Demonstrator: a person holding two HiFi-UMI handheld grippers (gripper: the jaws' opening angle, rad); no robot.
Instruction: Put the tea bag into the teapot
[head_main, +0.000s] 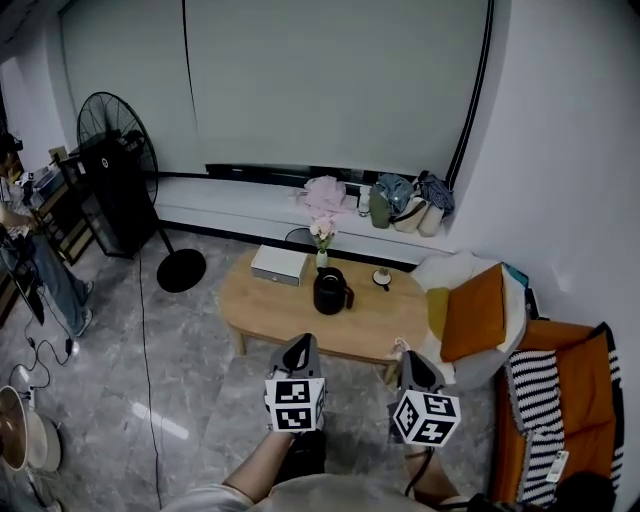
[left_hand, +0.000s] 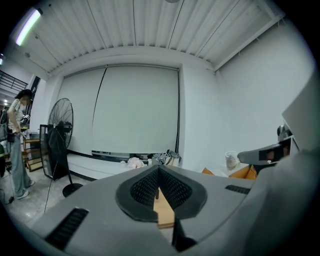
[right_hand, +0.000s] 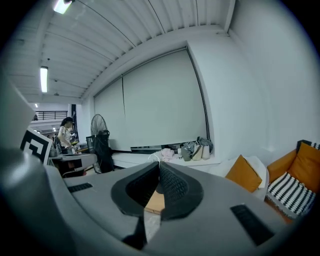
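In the head view a black teapot (head_main: 332, 291) stands in the middle of a low oval wooden table (head_main: 270, 310). A small white thing on a dark base (head_main: 382, 277) sits to its right; it is too small to tell whether it is the tea bag. My left gripper (head_main: 300, 341) and right gripper (head_main: 413, 357) hang side by side in front of the table's near edge, well short of the teapot. Each is shut with nothing between the jaws. The left gripper (left_hand: 159, 169) and the right gripper (right_hand: 159, 164) fill their own views, with only a sliver of table wood showing.
A white box (head_main: 279, 265) and a small vase of flowers (head_main: 321, 241) stand behind the teapot. Orange cushions (head_main: 474, 312) and a striped cushion (head_main: 545, 390) lie to the right. A standing fan (head_main: 120, 140) and a person (head_main: 45, 265) are at the left. Bags (head_main: 405, 205) sit on the window ledge.
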